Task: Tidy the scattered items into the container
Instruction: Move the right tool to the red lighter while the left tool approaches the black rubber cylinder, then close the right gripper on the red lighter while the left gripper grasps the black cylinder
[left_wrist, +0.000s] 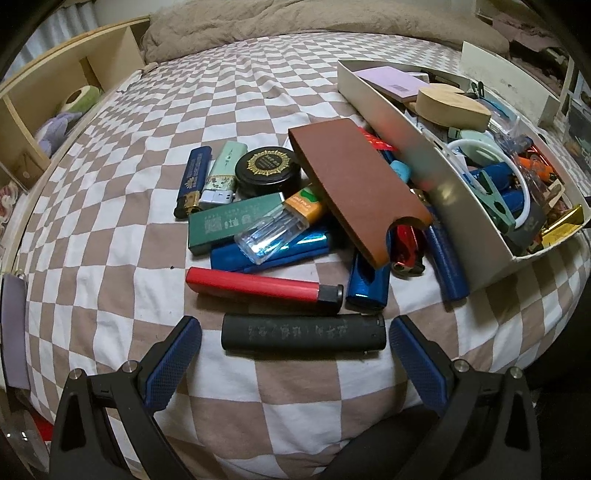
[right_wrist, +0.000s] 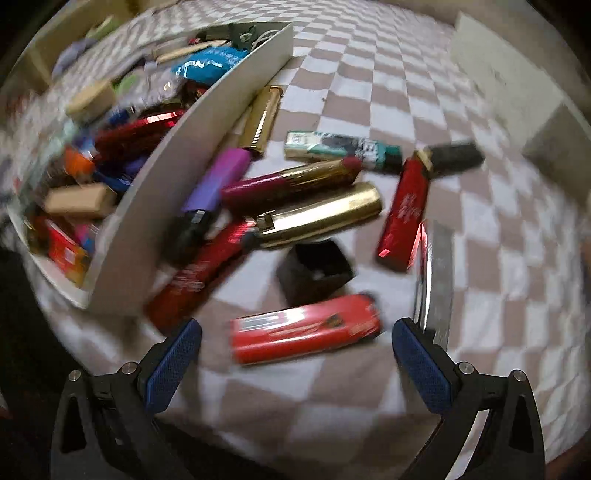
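The left gripper (left_wrist: 295, 332) is gaping wide around a black lighter (left_wrist: 303, 332), bare bedsheet (left_wrist: 122, 229) lying leftward. The right gripper (right_wrist: 295, 332) is spreading wide around a red lighter (right_wrist: 304, 328), beside the box (right_wrist: 184, 158) wall.

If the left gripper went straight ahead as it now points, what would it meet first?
Most likely the black lighter, lying crosswise just ahead between the open left gripper's fingers; the red lighter lies right behind it.

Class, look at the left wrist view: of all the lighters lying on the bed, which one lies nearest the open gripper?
The matte black lighter, lying crosswise just ahead of the left gripper. The red lighter lies just beyond it; all others are farther off.
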